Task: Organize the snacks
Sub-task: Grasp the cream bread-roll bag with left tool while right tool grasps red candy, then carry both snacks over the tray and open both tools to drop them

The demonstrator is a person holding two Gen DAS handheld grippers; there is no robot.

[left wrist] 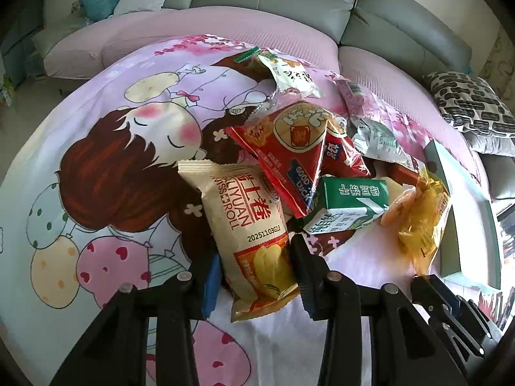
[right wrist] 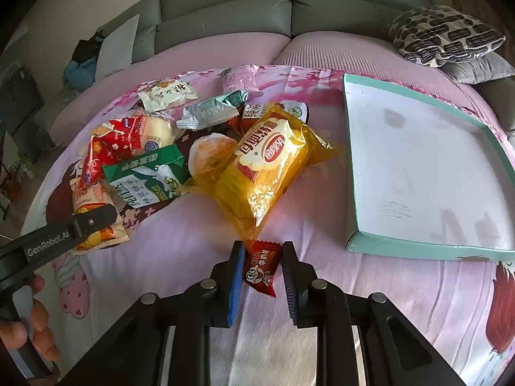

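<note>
Snacks mostly lie piled on the bed; the tray at right is bare. Left tool clamps the Swiss-roll packet, right tool a red candy.

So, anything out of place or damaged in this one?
No damage visible. The snacks lie in an overlapping heap on the cartoon sheet, while the teal-rimmed tray beside them holds nothing yet. That fits a sorting job barely begun.
</note>
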